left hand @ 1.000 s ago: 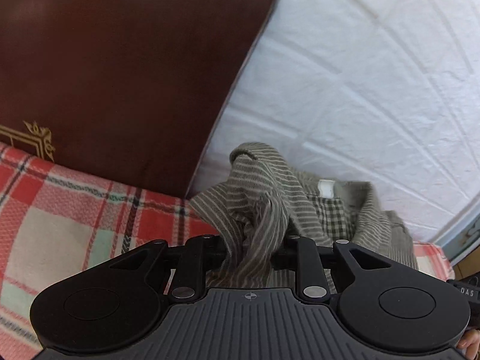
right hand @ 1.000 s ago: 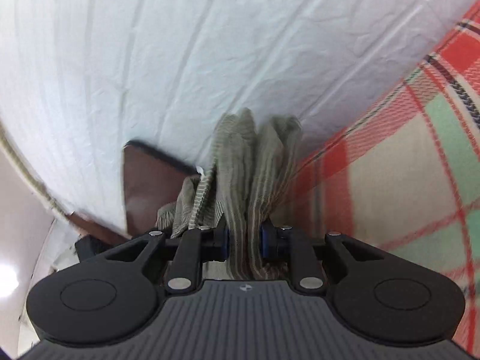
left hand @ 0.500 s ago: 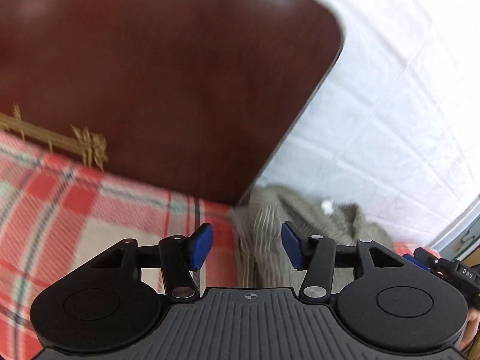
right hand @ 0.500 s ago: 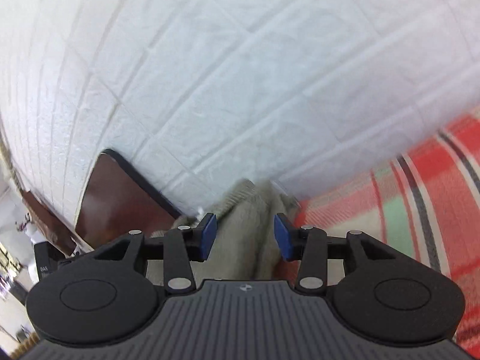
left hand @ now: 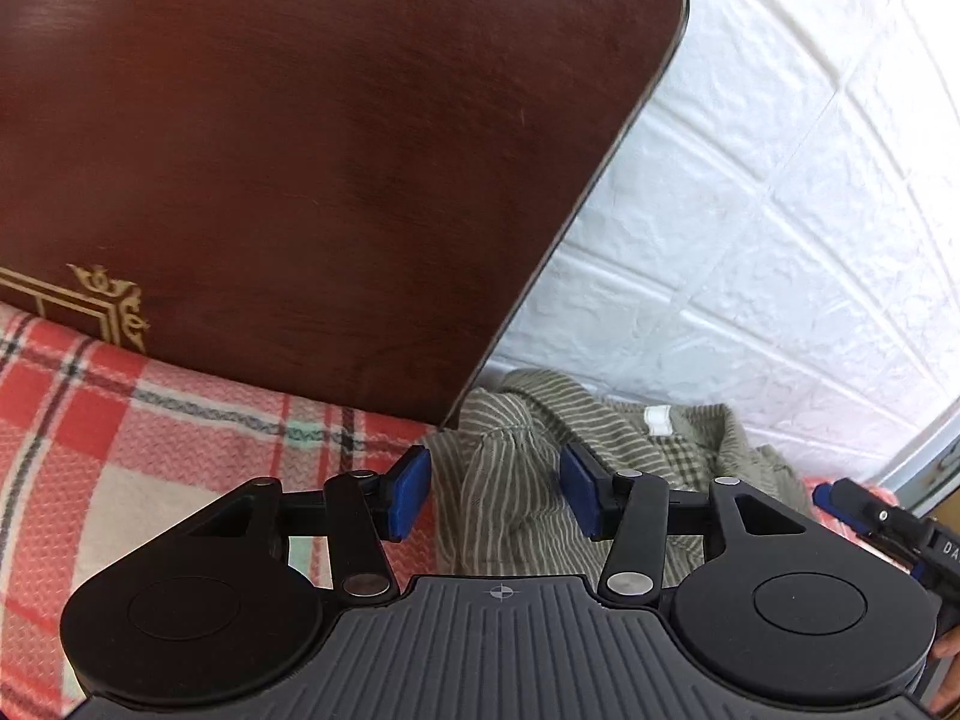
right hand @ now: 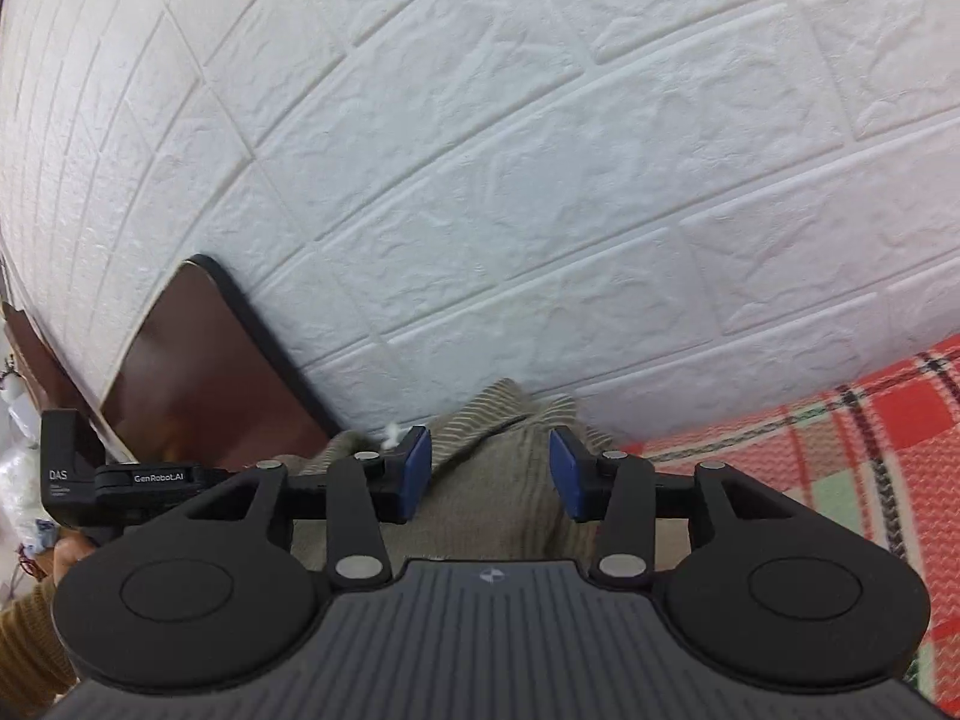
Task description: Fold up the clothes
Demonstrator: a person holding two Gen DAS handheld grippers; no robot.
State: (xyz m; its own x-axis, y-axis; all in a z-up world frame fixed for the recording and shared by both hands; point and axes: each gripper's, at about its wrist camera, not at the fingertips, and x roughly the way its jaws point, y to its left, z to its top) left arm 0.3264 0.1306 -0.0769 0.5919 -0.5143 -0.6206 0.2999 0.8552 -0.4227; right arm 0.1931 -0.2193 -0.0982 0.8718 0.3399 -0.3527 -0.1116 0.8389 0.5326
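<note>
A green striped shirt (left hand: 600, 438) with a white neck label lies crumpled on the plaid blanket, in the corner between headboard and wall. My left gripper (left hand: 495, 489) hovers just before it. The blue pads stand apart on either side of a fold without pressing it, and the jaws are closing a little. In the right wrist view the same shirt (right hand: 498, 420) lies under my right gripper (right hand: 491, 474). Its jaws are opening, with cloth below the gap and neither pad touching it. Each gripper shows at the edge of the other's view.
A dark brown wooden headboard (left hand: 300, 150) with gold trim rises at the left. A white brick-pattern wall (right hand: 480, 150) stands close behind the shirt. The red, cream and green plaid blanket (right hand: 840, 432) covers the bed. A brown sleeve (right hand: 30, 636) shows at the lower left.
Both grippers were shut on the lifted shirt and have let it go. It has dropped into a heap by the wall. The right gripper has rolled level and risen.
</note>
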